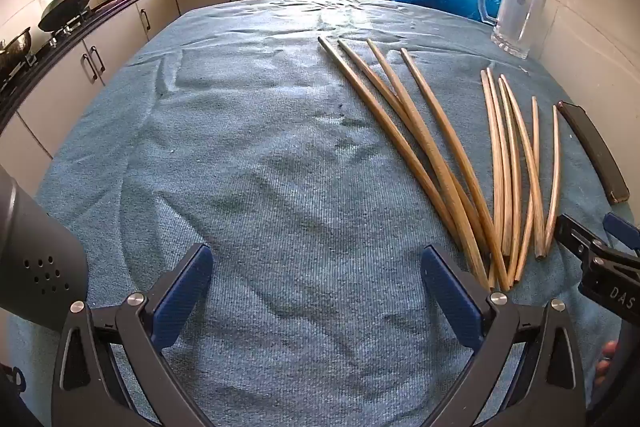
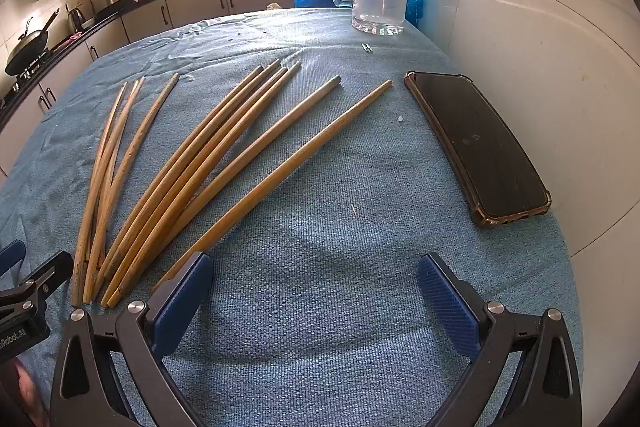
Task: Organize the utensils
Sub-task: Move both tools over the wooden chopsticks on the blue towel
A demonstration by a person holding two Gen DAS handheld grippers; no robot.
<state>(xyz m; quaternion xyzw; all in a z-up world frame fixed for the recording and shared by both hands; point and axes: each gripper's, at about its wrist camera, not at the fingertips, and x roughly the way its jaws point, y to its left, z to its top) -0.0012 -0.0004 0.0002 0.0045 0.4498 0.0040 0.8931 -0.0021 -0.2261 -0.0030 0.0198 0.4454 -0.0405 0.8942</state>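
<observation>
Both the left gripper [image 1: 316, 291] and right gripper [image 2: 314, 291] gape wide, empty; chopsticks [image 2: 224, 155] seemingly untouched

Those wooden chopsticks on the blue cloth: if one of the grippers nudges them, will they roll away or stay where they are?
The chopsticks look round, so one could roll sideways, though the ribbed blue towel probably slows that. They seem thin and stiff, likely light. Several lie touching, so pushing one may shift its neighbours.
</observation>
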